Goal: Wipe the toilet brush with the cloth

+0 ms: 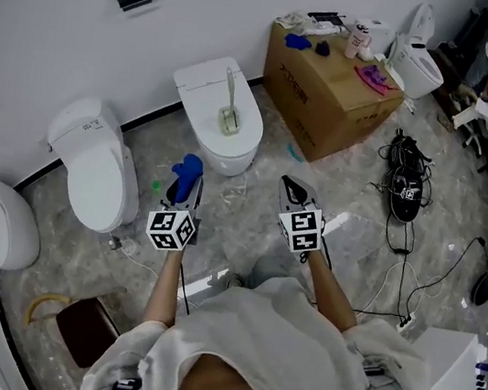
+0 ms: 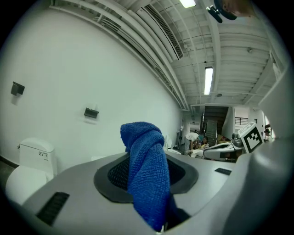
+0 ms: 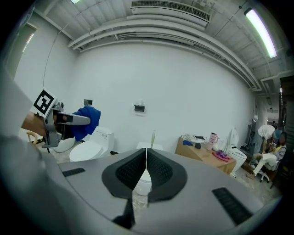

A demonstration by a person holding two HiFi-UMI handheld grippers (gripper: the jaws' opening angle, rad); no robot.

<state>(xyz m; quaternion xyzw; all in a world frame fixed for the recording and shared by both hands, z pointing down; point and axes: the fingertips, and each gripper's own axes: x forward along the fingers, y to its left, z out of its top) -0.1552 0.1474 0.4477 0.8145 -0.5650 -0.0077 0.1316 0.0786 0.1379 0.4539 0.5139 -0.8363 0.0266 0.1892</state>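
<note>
- Brush (image 1: pixel 231 95) stands on the closed lid of the middle toilet (image 1: pixel 209 80) by the wall, with its lower end in a small base and its pale handle upright.
- It is well apart from both grippers, and nothing touches it.
- Left gripper (image 1: pixel 183 190) is held out over the floor, in front of the toilets.
- Its jaws are clamped on a blue cloth (image 2: pixel 146 174), which bunches up above them in a folded lump.
- Right gripper (image 1: pixel 293 188) is held beside the left one, at about the same height, and points toward the middle toilet.
- Its jaws are pressed together with nothing between them; the right gripper view shows the brush handle just above their tips, far behind.
- That view also shows the left gripper and the cloth at its left edge.
- Second toilet (image 1: pixel 92 164) stands left of the middle one.
- Cardboard box (image 1: pixel 335 94) stands right of the middle toilet, with small items on top.
- Black cables (image 1: pixel 403 184) lie on the marble floor (image 1: pixel 248 227) near the box.
</note>
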